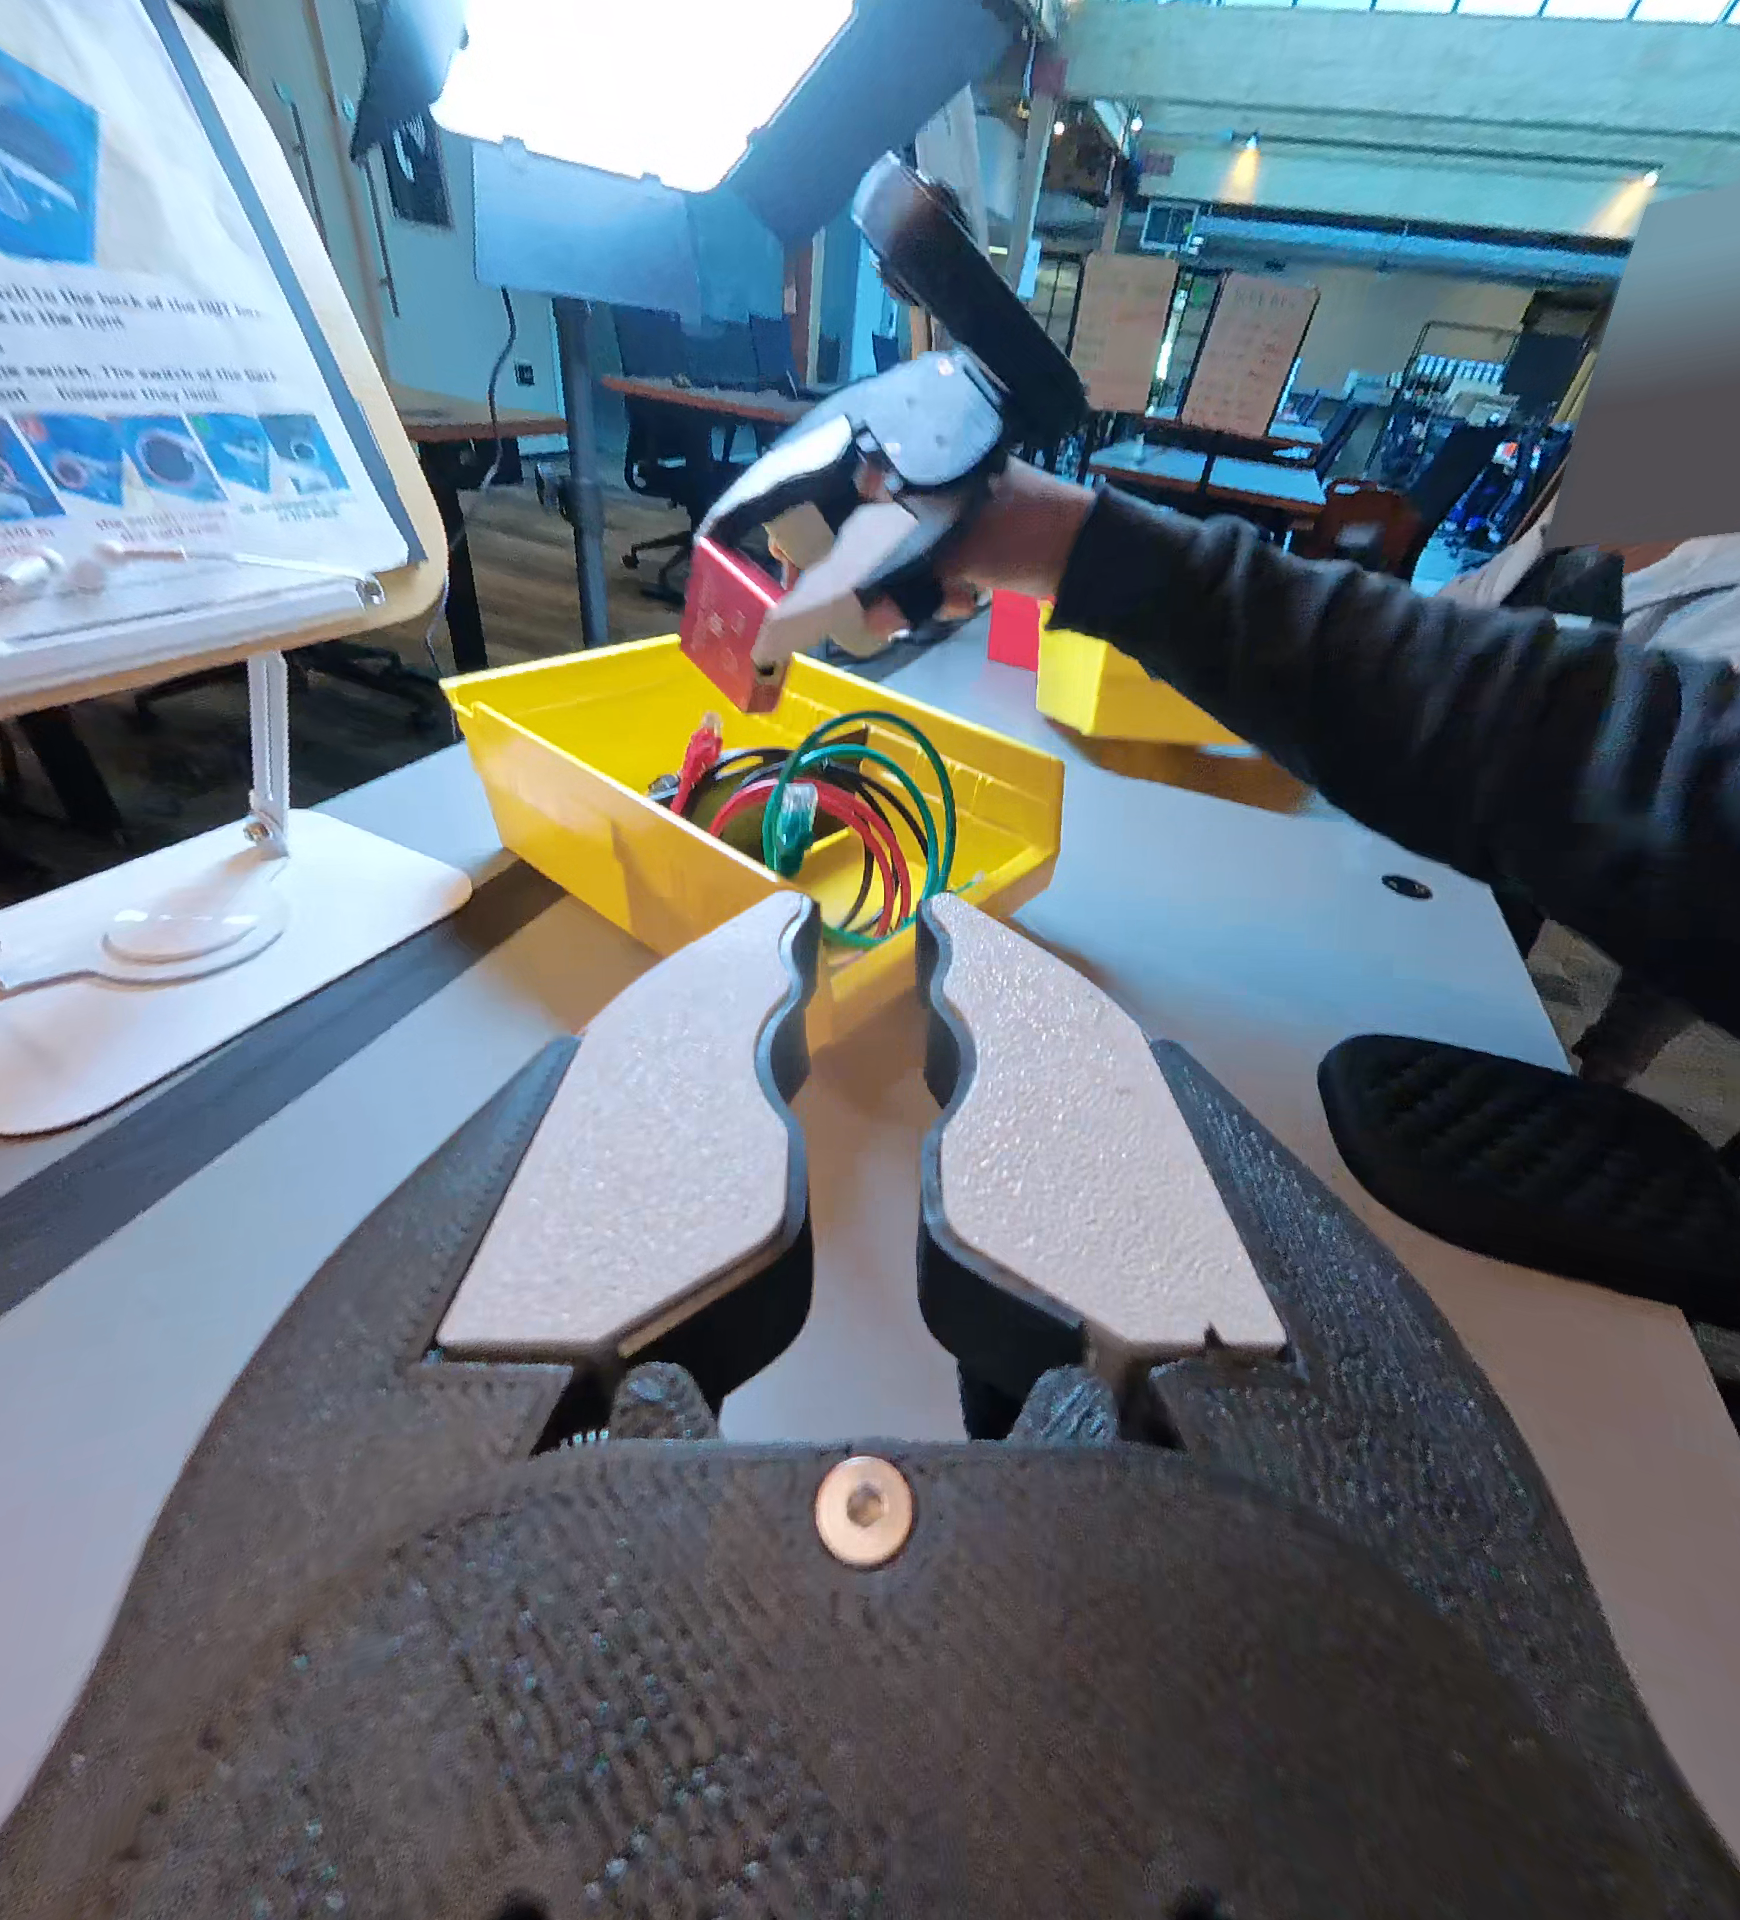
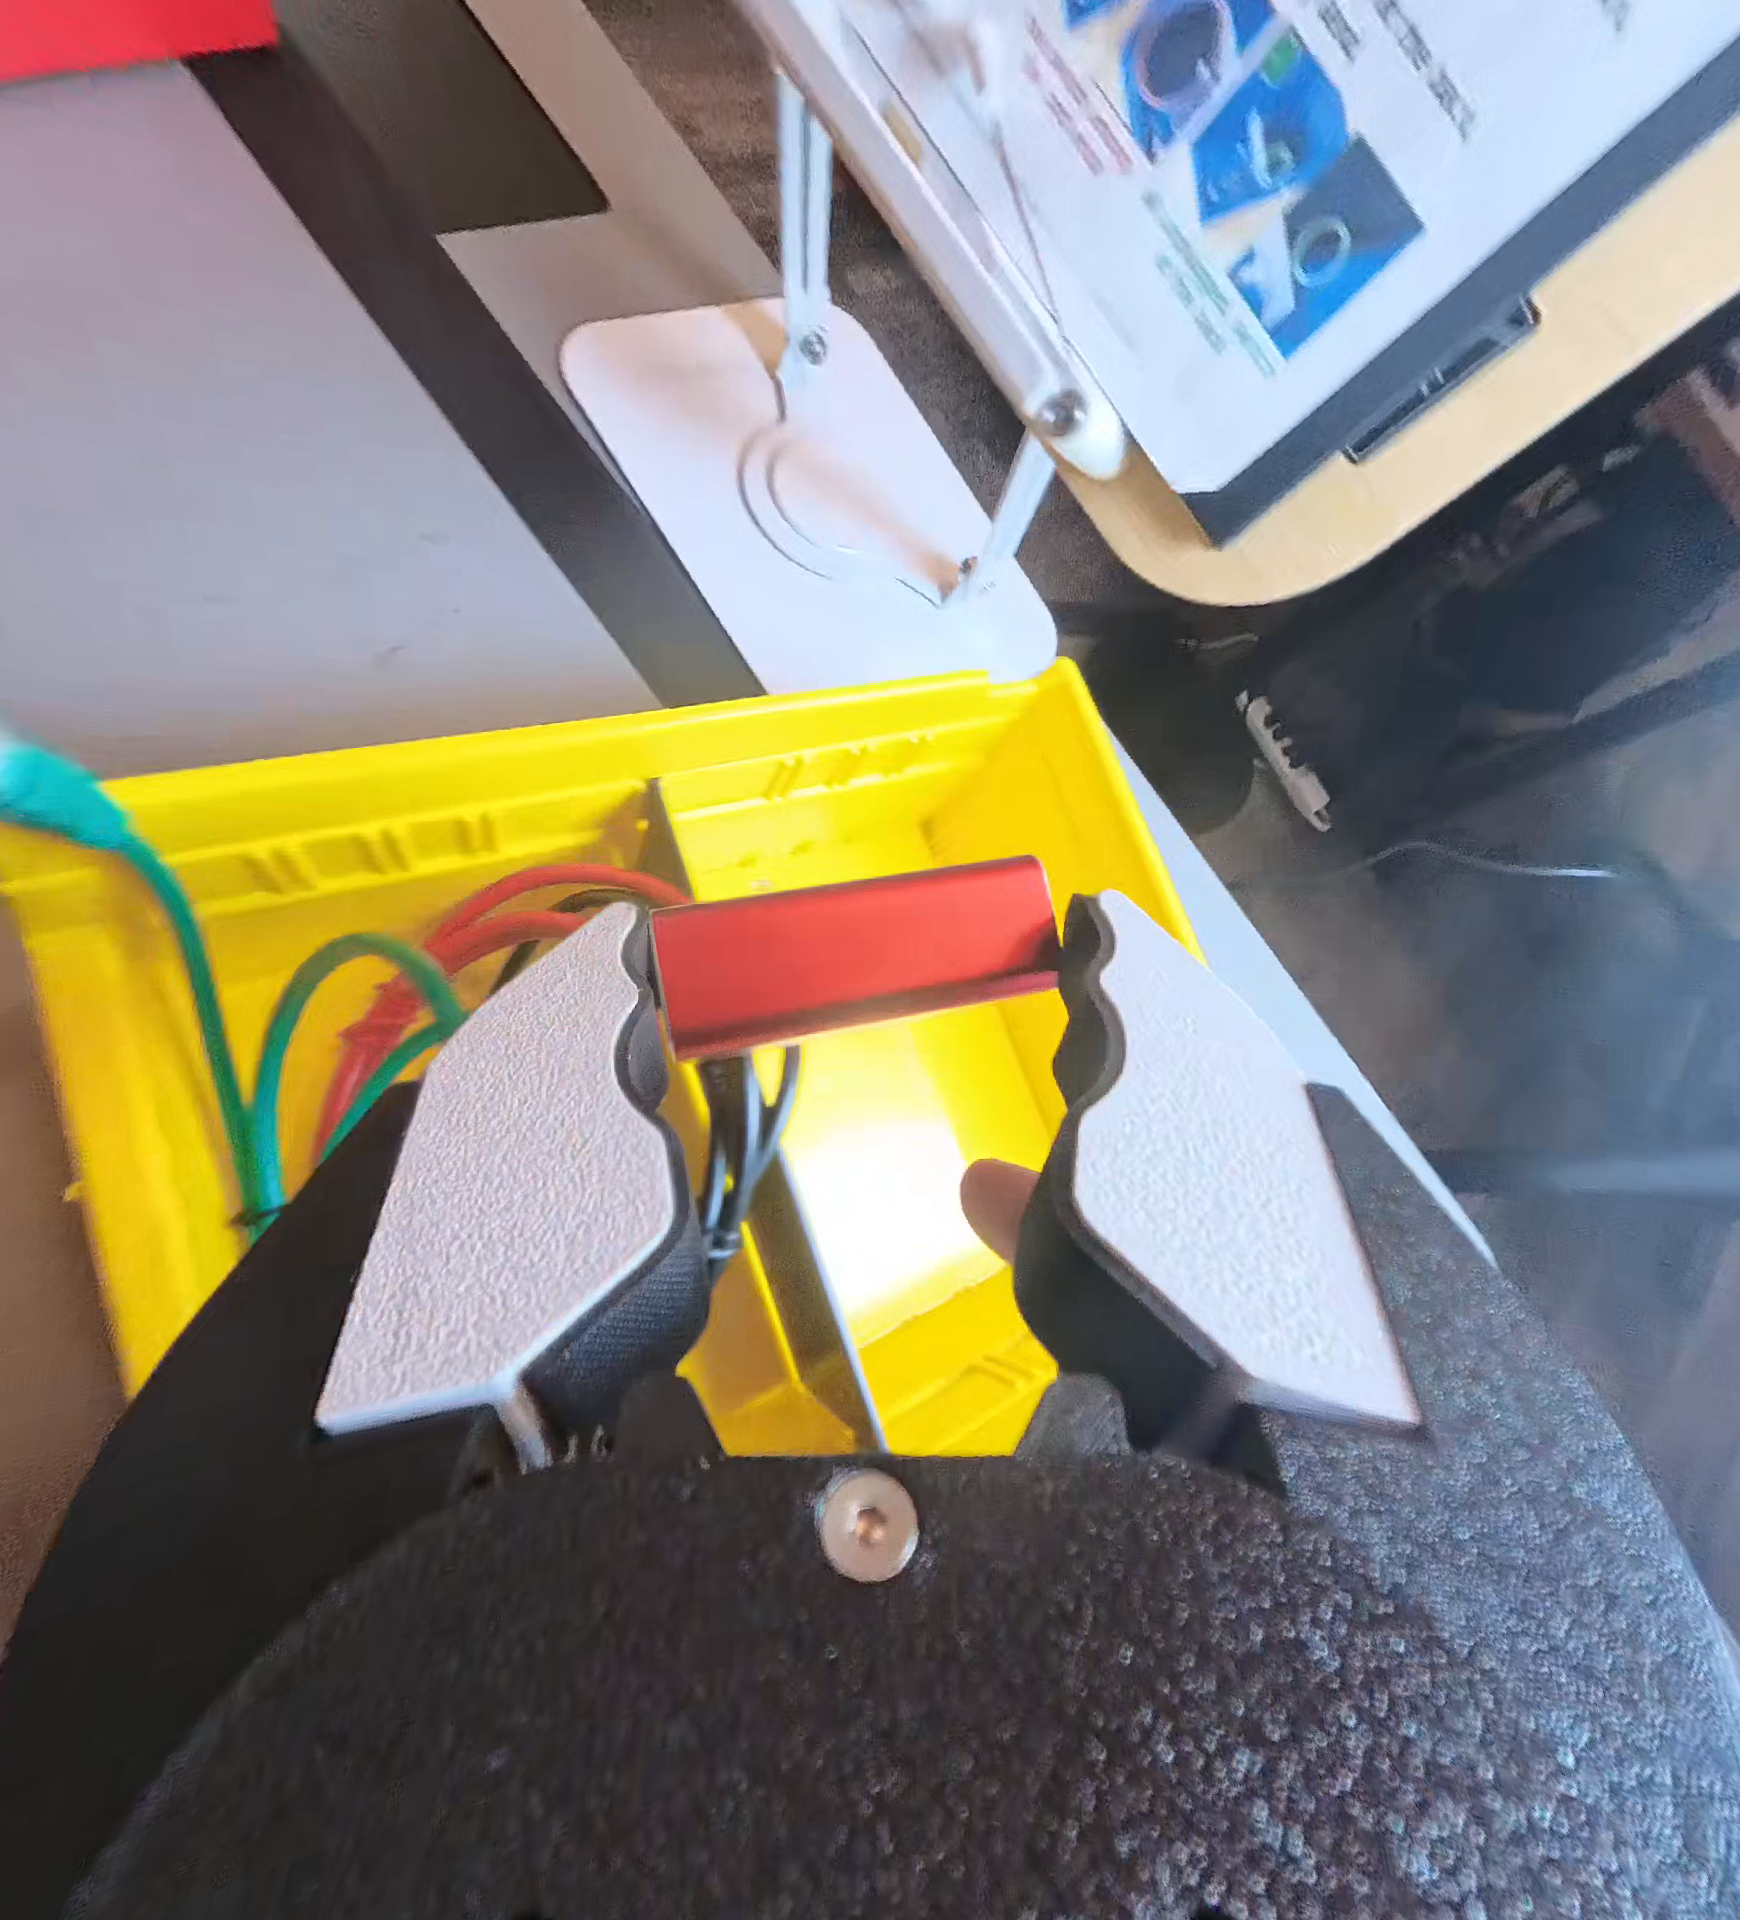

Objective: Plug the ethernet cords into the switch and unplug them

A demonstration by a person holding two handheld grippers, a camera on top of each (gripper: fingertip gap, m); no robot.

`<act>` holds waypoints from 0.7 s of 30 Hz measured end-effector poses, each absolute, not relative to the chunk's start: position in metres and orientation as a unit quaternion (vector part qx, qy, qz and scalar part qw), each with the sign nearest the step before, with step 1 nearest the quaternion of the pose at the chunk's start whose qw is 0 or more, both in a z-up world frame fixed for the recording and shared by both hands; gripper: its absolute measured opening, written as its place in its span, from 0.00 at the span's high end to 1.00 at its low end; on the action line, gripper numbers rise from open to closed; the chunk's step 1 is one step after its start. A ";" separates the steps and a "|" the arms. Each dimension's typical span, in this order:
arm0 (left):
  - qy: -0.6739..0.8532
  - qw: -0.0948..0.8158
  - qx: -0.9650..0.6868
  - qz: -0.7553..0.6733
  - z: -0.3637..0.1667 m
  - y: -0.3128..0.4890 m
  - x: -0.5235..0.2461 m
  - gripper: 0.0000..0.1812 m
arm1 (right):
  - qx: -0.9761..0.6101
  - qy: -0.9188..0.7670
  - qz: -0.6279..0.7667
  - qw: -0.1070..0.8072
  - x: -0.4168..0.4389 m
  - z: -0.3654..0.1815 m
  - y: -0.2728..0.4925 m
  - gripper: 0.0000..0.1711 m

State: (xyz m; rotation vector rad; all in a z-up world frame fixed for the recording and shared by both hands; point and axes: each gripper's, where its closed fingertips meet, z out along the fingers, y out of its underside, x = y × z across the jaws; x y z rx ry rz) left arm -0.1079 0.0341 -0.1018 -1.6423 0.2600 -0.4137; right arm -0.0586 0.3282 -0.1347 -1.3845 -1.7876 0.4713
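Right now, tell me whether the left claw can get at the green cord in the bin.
Probably yes: the left claw is open and empty, just short of the yellow bin, with the green cord lying uncovered on top.

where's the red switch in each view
Left wrist view: the red switch is upper centre, held in the right gripper above the yellow bin.
Right wrist view: the red switch is at centre, clamped between the fingers.
Shared landmark: the green ethernet cord.

cords (image 1: 850, 821) coiled in bin (image 1: 575, 769) on table (image 1: 1261, 935), switch (image 2: 845, 951) above bin, document stand (image 1: 170, 935) left of bin
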 end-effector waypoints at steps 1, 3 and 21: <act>0.114 0.651 -0.728 -0.181 -0.108 0.032 -0.107 0.91 | -0.560 -0.701 0.191 0.398 -0.064 -0.136 0.338 0.57; 0.114 0.642 -0.737 -0.179 -0.124 0.027 -0.104 0.91 | -0.586 -0.679 0.204 0.393 -0.075 -0.140 0.358 0.57; 0.145 0.568 -0.794 -0.159 -0.212 0.016 -0.075 0.90 | -0.678 -0.674 0.187 0.225 -0.110 -0.256 0.404 0.56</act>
